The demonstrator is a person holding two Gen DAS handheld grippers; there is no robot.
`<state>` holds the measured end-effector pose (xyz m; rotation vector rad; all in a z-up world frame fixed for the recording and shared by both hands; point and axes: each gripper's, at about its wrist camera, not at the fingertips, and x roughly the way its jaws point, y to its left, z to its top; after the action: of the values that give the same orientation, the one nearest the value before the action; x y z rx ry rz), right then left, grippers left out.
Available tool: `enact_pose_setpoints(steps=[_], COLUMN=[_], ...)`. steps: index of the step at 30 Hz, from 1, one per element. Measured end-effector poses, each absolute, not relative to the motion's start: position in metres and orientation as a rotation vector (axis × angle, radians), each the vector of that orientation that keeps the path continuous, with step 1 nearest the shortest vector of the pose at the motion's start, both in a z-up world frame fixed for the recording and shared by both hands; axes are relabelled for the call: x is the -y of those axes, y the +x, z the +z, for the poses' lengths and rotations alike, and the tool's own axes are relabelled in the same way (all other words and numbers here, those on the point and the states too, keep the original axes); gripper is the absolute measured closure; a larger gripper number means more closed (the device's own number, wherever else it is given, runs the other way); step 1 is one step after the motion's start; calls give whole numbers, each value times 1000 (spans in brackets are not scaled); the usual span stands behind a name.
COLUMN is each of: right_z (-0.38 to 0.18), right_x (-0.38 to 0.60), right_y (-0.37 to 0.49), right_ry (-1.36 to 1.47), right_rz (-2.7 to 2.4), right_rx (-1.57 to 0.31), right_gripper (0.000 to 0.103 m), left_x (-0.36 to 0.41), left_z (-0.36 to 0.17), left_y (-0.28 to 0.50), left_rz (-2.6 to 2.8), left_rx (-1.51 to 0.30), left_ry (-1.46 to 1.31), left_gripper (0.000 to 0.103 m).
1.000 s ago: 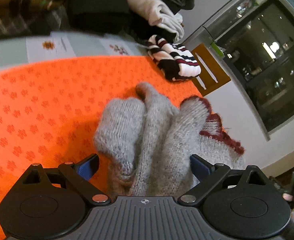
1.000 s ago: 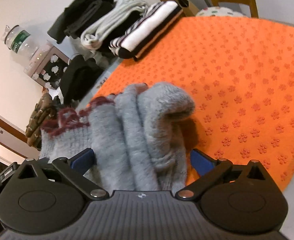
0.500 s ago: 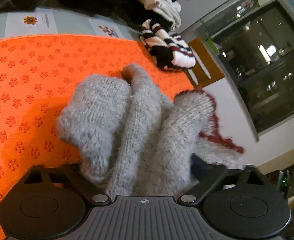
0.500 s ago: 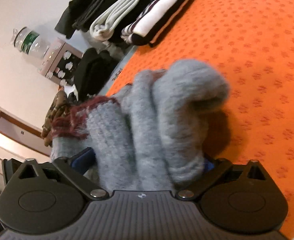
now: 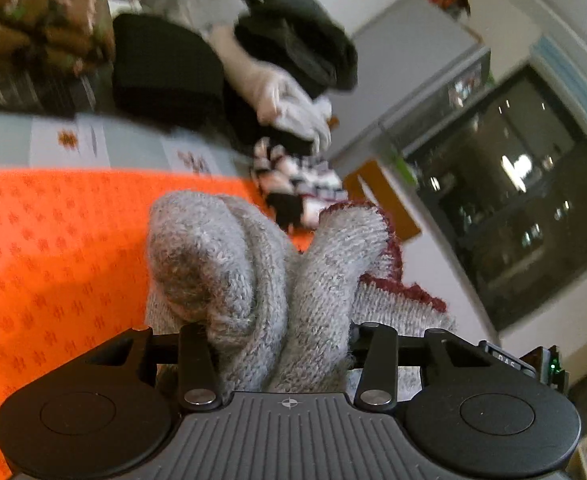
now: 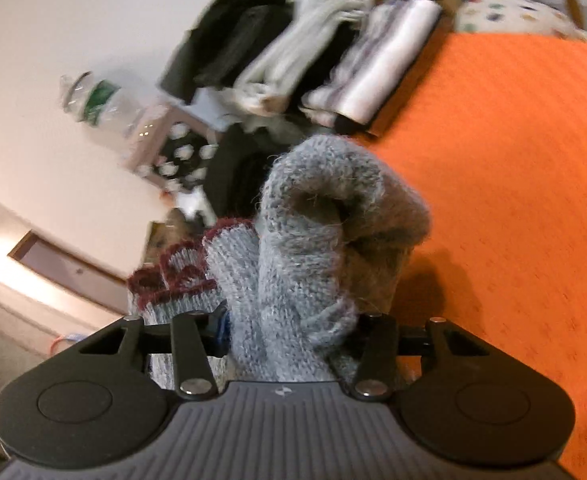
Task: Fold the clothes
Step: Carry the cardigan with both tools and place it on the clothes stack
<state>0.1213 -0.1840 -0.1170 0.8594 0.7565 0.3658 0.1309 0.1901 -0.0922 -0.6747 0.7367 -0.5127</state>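
- Right now both grippers pinch the same grey knit sweater (image 5: 261, 280), bunched in thick folds.
- Left gripper (image 5: 279, 354) – jaws have just been closing, now clamped on the knit, w/ dark-red trim (image 5: 397, 284) to its right.
- Right gripper (image 6: 289, 344) – jaws likewise just closed in, squeezing a rolled wad of sweater (image 6: 317, 240).
- Sweater sits at the near edge of the orange mat (image 6: 513, 160); folded clothes (image 6: 333, 52) piled at the far side, blurred.
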Motion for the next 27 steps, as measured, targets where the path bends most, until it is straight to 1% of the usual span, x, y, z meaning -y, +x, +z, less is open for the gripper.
enact_pose_setpoints(steps=[4, 9, 14, 17, 22, 24, 27], right_z=[-84, -46, -9, 7, 29, 30, 15], right_x=[168, 125, 64, 20, -52, -75, -110], right_y=[173, 259, 345, 387, 473, 504, 547], right_ry=[819, 782, 754, 746, 734, 728, 728], right_rz=[526, 740, 946, 1043, 1120, 1135, 1149], right_rx=[-778, -830, -842, -825, -829, -844, -889], right_gripper=[49, 49, 49, 49, 48, 48, 48], left_x=[-207, -237, -276, -304, -358, -378, -409], left_z=[-53, 0, 45, 62, 68, 59, 36], left_y=[130, 141, 161, 178, 216, 233, 260], left_rz=[-404, -242, -110, -51, 24, 41, 70], left_rx=[-651, -538, -419, -352, -296, -297, -323], left_ry=[-696, -692, -676, -672, -677, -690, -717], left_gripper=[56, 56, 56, 56, 56, 56, 56])
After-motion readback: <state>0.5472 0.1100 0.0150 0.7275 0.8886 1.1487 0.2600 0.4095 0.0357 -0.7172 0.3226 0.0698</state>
